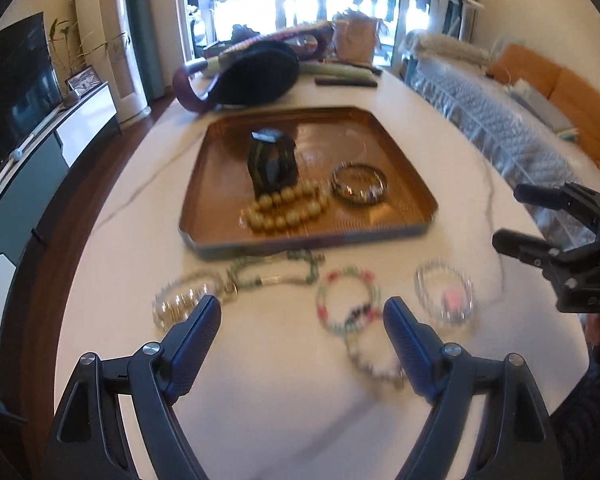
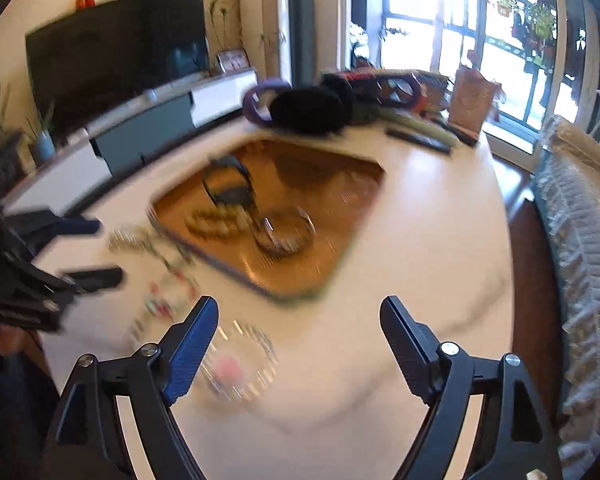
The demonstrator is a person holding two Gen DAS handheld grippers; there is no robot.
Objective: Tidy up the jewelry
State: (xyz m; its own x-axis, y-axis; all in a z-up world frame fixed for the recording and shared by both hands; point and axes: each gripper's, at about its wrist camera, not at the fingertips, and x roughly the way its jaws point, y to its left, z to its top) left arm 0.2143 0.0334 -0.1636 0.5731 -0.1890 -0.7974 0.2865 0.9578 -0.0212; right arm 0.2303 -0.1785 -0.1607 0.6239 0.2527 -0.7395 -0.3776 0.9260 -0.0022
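On copper tray (image 1: 400, 216): dark box (image 1: 274, 160), yellow bead bracelet (image 1: 286, 208), bangle (image 1: 359, 183).

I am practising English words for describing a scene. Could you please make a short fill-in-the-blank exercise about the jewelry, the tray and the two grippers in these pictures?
1. The big yellow bead bracelet lies inside the copper ____.
2. The clear bracelet with a pink charm lies on the white ____, outside the tray.
3. The left gripper and the right gripper are both ____ and hold nothing.
4. The dark bangle lies to the ____ of the yellow beads in the left wrist view.

Missing words: tray; table; open; right
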